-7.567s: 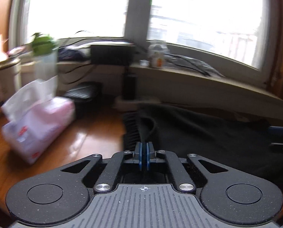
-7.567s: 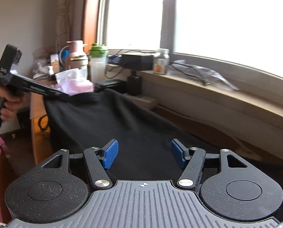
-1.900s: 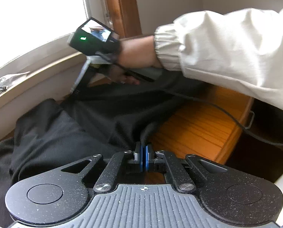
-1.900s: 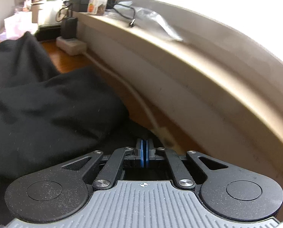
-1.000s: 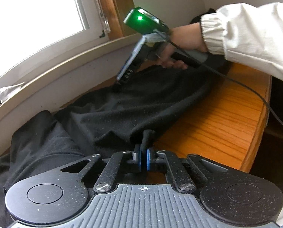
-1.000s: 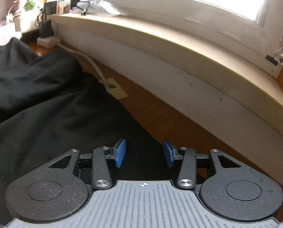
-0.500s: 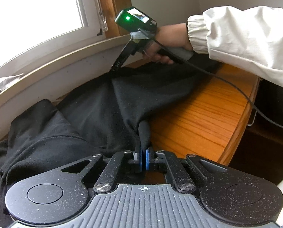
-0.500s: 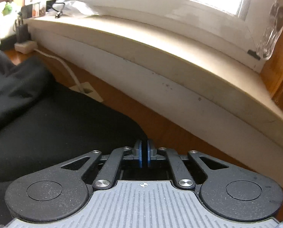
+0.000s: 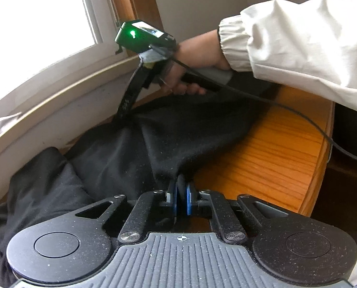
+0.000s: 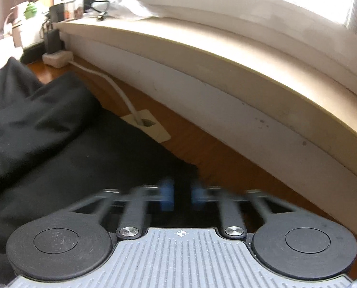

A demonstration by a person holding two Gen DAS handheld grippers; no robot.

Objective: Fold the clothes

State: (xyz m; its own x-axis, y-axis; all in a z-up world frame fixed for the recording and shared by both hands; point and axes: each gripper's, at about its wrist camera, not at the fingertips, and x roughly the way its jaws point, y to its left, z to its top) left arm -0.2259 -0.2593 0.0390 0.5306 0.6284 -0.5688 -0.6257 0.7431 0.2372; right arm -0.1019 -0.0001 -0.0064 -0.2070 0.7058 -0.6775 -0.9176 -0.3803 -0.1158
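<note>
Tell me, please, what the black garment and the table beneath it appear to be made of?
Black garment: probably soft matte knit cotton or fleece; it drapes in loose folds and shows lint specks. Table: likely varnished wood or wood veneer, with orange grain lines and slight sheen.

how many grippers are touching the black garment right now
2. The left gripper pinches the black garment at its near edge; the right gripper meets its far corner by the windowsill, jaws blurred with cloth between them.

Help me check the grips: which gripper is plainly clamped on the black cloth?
The left gripper: its blue pads pinch the black cloth. The right gripper is blurred, with a gap showing.
</note>
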